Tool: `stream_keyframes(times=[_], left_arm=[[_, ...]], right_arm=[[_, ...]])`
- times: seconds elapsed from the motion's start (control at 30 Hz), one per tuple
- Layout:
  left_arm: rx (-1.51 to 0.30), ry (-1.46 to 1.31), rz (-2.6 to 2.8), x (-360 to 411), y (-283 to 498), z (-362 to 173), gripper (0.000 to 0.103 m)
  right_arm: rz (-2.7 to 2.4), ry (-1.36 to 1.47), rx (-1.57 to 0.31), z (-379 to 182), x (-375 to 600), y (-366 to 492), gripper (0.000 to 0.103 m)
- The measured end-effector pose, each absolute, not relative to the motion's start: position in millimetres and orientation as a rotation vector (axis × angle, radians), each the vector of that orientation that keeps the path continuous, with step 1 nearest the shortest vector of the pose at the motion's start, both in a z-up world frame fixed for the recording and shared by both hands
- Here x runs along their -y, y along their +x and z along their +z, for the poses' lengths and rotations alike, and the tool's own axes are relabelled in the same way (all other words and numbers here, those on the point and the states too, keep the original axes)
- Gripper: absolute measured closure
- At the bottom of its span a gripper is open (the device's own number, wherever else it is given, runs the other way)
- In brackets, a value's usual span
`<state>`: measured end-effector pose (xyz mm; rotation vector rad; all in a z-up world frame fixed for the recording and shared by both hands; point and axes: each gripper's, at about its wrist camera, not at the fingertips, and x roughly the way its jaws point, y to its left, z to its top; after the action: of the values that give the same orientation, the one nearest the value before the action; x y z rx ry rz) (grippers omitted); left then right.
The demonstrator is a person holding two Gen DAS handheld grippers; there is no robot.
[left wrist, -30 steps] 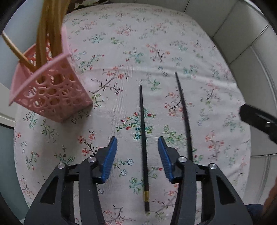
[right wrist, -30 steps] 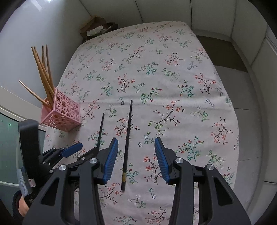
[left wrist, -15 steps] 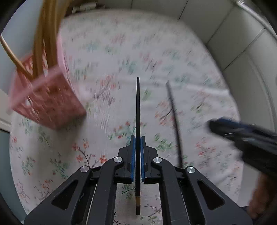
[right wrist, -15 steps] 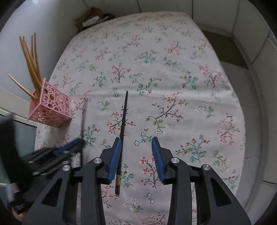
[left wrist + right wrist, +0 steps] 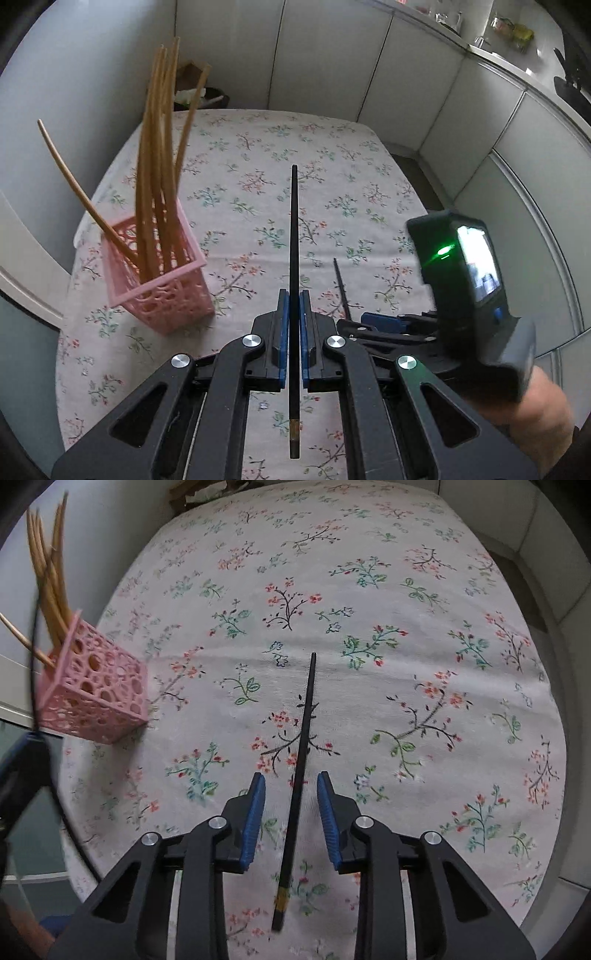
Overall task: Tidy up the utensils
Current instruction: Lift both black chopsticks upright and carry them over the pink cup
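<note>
My left gripper (image 5: 293, 310) is shut on a black chopstick (image 5: 294, 236) and holds it lifted above the floral tablecloth, pointing away. A pink perforated holder (image 5: 162, 291) with several wooden chopsticks (image 5: 155, 155) stands to its left. My right gripper (image 5: 290, 801) is open, its blue pads on either side of a second black chopstick (image 5: 303, 738) that lies on the cloth. The holder also shows in the right wrist view (image 5: 92, 690) at the left. The right gripper body (image 5: 458, 295) appears at the right of the left wrist view.
The table with the floral cloth (image 5: 406, 627) has its edge at the right, with grey floor and white cabinet panels (image 5: 424, 74) beyond. A dark bin with paper (image 5: 199, 96) sits past the far edge.
My left gripper closed on one black chopstick and lifted it off the cloth. My right gripper moved down over the other chopstick, pads now straddling it.
</note>
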<state>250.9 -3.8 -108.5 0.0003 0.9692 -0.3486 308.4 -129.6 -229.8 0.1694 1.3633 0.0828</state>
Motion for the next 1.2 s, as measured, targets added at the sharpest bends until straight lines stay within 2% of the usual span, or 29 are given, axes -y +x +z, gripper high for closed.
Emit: stream_keyframes(times=[0.1,0.33,0.57,0.97,1.2], left_arm=[[-0.971,0.001,-0.347,3.5,251.6,-109.6,0.099],[-0.920,0.015,-0.355,5.4,244.6,-98.6,0.099],[-0.878,0.013,-0.372,3.4,241.3,-89.1,0.099],[-0.786,-0.031,-0.381,-6.9,239.3,-69.8,0.099],[-0.723,-0.079,-0.374,-27.3,240.3,-48.9,0.099]], right_arm=[[0.057,0.091,-1.316,-227.4,116.9,305.6,0.097],[0.084,0.170,-1.121,-167.0,137.4,290.7,0.098],[0.113,0.261,-0.975,-131.5,160.5,277.8,0.097],[0.177,0.320,-0.753,-86.3,167.9,262.3,0.097],[0.179,0.285,-0.742,-80.2,162.4,257.5,0.097]])
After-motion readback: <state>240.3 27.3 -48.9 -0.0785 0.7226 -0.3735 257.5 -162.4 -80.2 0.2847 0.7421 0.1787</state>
